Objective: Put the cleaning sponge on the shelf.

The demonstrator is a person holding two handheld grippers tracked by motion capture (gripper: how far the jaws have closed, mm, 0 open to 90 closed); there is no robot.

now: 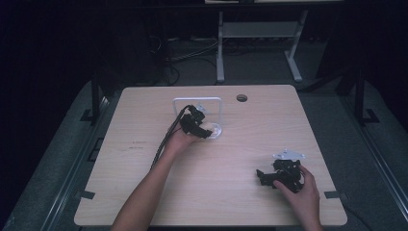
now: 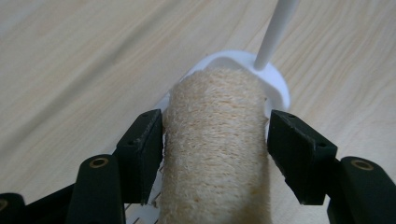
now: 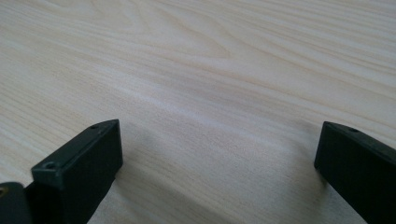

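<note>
Loofah roll [image 2: 215,149], beige and fibrous, sits between the jaws of the left gripper [image 2: 215,158]; its long axis runs straight away from the camera, along the jaws.

Left gripper view: left jaw touches the roll's flank; right jaw appears just shy of it or barely touching, cannot tell which. The roll's far end rests on a white holder [image 2: 275,88] with a thin white rod [image 2: 275,32] rising from it. Judgement: grip is at or near closure; any lift or pull would run along the roll's axis.

Right gripper view: jaws spread wide, nothing between them, bare wooden table [image 3: 210,70] beneath.

High view: left gripper [image 1: 197,124] is at the white wire frame [image 1: 198,100] near the table's far middle; the roll is too small to make out. Right gripper [image 1: 281,174] rests near the right front, well apart, so the left hand is the nearer.
</note>
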